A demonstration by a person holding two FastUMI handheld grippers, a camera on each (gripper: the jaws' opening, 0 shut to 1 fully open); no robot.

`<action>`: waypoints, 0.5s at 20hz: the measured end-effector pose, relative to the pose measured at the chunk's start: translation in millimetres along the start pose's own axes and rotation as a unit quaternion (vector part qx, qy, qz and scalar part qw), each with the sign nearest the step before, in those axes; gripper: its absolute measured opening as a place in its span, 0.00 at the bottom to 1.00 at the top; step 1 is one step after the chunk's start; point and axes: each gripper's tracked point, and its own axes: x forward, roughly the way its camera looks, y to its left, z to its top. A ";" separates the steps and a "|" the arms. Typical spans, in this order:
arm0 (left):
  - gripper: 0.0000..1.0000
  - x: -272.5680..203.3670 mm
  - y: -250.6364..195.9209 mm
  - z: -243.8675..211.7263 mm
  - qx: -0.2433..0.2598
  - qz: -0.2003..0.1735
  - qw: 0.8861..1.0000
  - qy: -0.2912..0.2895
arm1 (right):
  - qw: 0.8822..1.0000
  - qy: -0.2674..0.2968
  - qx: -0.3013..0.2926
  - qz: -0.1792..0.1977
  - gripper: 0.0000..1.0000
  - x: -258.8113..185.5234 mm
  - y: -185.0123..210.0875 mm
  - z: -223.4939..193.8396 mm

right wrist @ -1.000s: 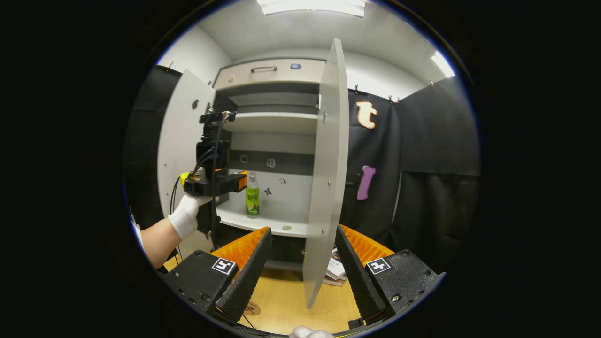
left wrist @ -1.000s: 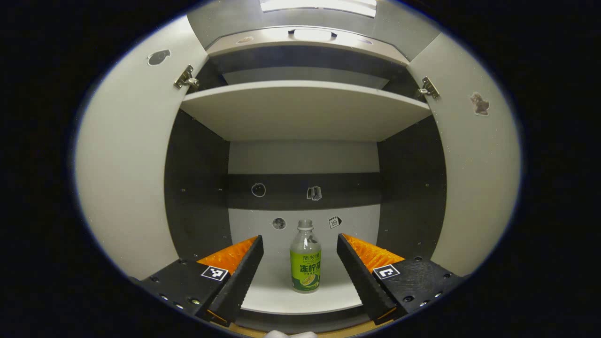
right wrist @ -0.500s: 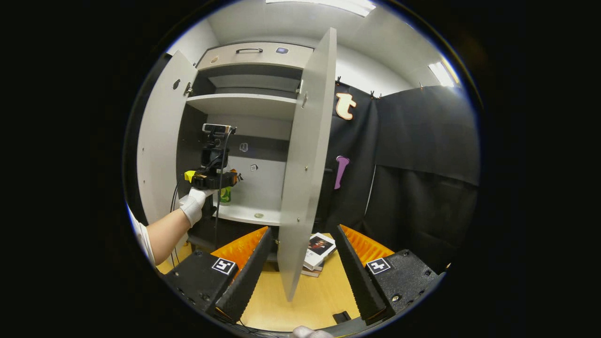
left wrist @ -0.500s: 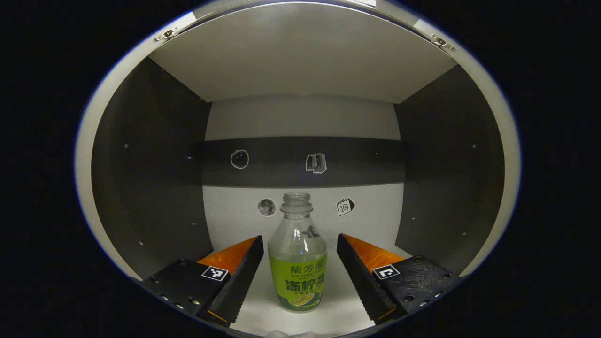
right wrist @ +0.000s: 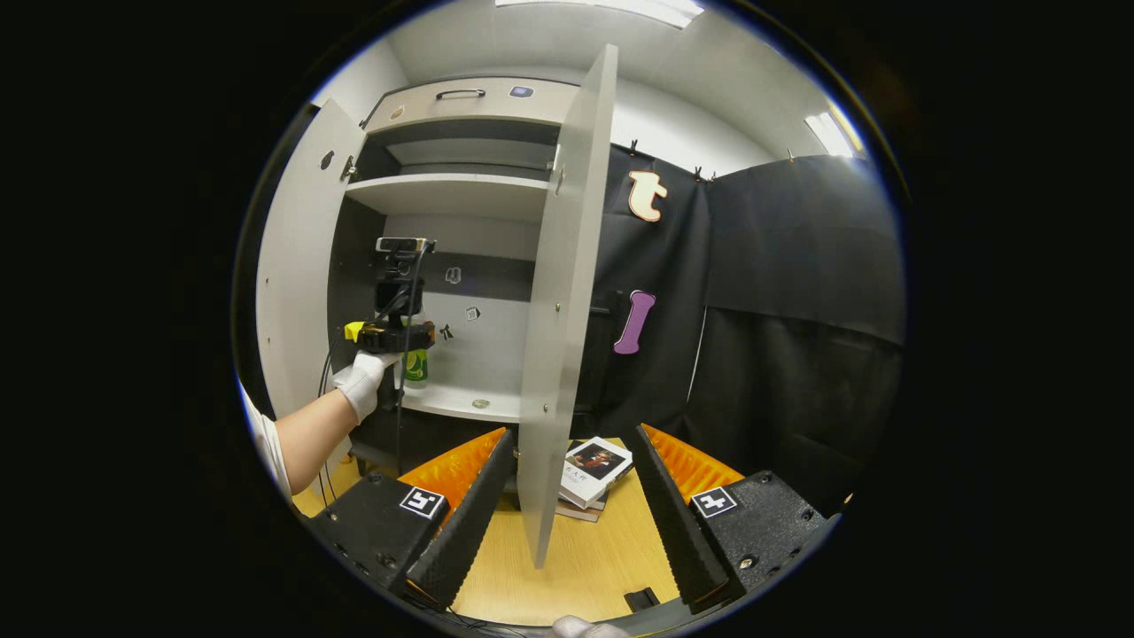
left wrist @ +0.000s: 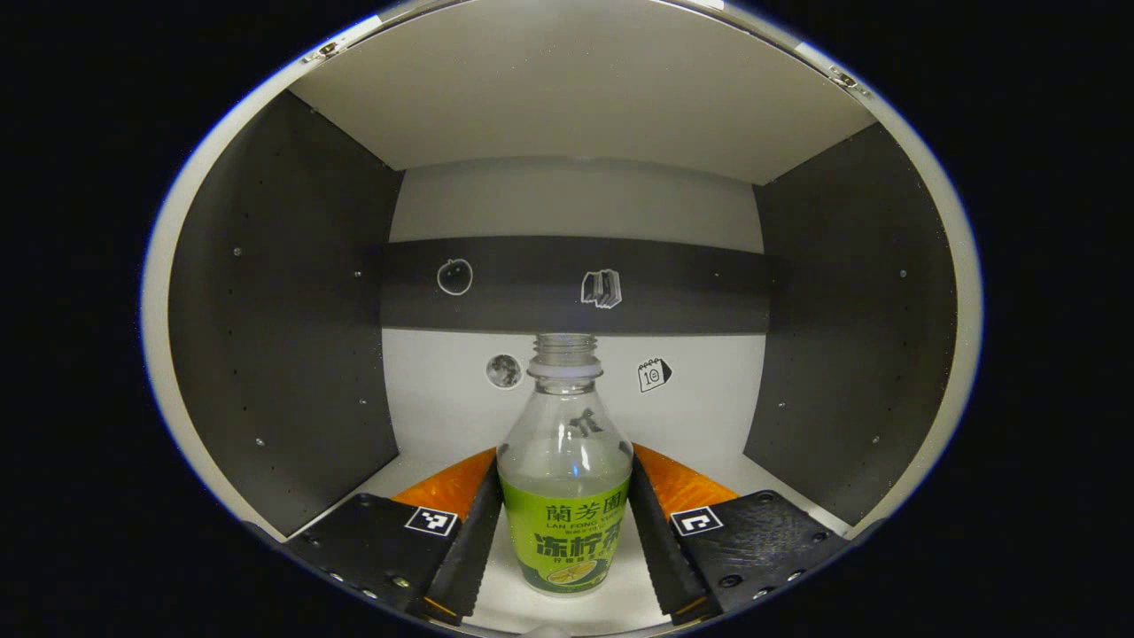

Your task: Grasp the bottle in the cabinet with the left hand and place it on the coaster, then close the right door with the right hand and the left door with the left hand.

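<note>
We see the bottle (left wrist: 564, 496) standing upright on the white lower shelf (left wrist: 709, 434) inside the cabinet, near the front edge. It is clear plastic with a green label and has no cap on the neck. The left gripper (left wrist: 563, 523) is around it: both dark ribbed fingers (left wrist: 474, 540) lie against the sides of the bottle at the height of the label, so the fingers are clamped on it. The bottle's base rests on the shelf.

Behind the bottle, the back wall of the cabinet has a dark band (left wrist: 691, 283) with small stickers (left wrist: 601, 288) on it and on the white part below. The dark side walls (left wrist: 283, 337) stand left and right, and an upper shelf (left wrist: 576, 97) is above.

In the right gripper view, a gloved hand (right wrist: 363, 385) holds the left gripper (right wrist: 390, 335) inside the cabinet, with the bottle (right wrist: 415, 365) partly hidden behind it. The right door (right wrist: 558, 301) stands open, edge toward us, and the left door (right wrist: 297, 283) is open too. The right gripper (right wrist: 567, 514) is well apart from the cabinet, over the wooden table (right wrist: 585, 567); its fingers are wide apart and hold nothing. The lower edge of the right door appears between them, but farther off. Some books (right wrist: 594, 470) lie on the table beside the door.
</note>
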 end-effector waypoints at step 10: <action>0.72 -154.7 -21.2 -23.9 -0.028 -0.040 0.999 -0.021 | 0.999 0.002 0.013 0.040 0.84 -16.4 3.5 -15.2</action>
